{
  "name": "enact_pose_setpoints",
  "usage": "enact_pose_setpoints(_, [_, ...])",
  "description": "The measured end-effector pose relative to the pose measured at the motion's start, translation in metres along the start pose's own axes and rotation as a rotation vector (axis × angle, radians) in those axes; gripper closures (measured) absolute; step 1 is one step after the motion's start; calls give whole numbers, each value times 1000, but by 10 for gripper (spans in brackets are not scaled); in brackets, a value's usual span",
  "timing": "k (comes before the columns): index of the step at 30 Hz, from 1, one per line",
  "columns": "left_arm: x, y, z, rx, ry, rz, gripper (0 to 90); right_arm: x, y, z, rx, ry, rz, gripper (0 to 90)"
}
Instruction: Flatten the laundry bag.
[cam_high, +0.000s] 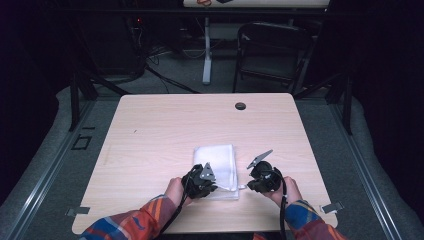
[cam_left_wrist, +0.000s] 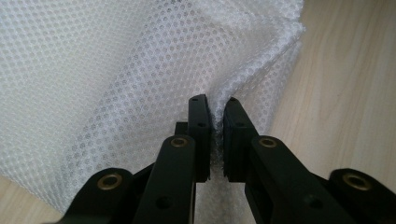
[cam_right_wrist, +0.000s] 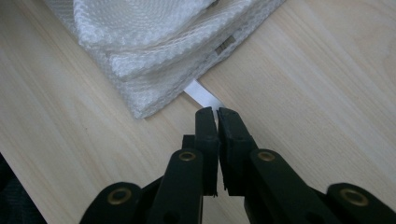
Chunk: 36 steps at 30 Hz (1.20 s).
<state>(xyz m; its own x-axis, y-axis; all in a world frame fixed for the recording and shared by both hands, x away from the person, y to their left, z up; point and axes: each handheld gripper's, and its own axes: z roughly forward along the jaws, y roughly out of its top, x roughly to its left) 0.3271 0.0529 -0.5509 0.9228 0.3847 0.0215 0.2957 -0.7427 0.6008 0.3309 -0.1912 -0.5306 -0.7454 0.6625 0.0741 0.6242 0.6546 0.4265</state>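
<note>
While a person in plaid sleeves sits at the pale wooden desk (cam_high: 150, 125), a folded white mesh cloth (cam_high: 216, 165) lies near the desk's front edge, between the two hands. At the cloth's near left corner, the left gripper (cam_left_wrist: 212, 100) has its fingers closed on a bunched fold of the mesh. Just off the cloth's near right corner, the right gripper (cam_right_wrist: 216, 111) has its fingers pinched shut on a small white tag (cam_right_wrist: 203, 95) that sticks out from the cloth.

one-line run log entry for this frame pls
left gripper: shut on mesh cloth | right gripper: shut on white tag at cloth corner | cloth: folded, on table
</note>
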Motion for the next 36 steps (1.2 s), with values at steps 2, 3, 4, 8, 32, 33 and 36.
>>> enact_pose_setpoints(2, [1,0,-1,-8,3,-2,841,1,1,0,1,-10,-8,900])
enact_pose_setpoints(3, [1,0,-2,-11,3,-3,841,1,2,0,3,-6,-13,900])
enact_pose_setpoints(4, [1,0,-2,-14,2,-4,841,2,3,1,4,-8,-18,900])
enact_pose_setpoints(8, [2,0,-4,-30,3,-12,841,3,7,6,7,-2,-18,900])
enact_pose_setpoints(32, [8,0,-12,-81,1,-54,841,15,19,14,-36,51,-44,900])
enact_pose_setpoints(33, [8,0,-12,-81,1,-56,841,17,21,17,-32,53,-56,900])
enact_pose_setpoints(36, [8,0,-11,-83,0,-68,840,21,25,22,-32,66,-71,900])
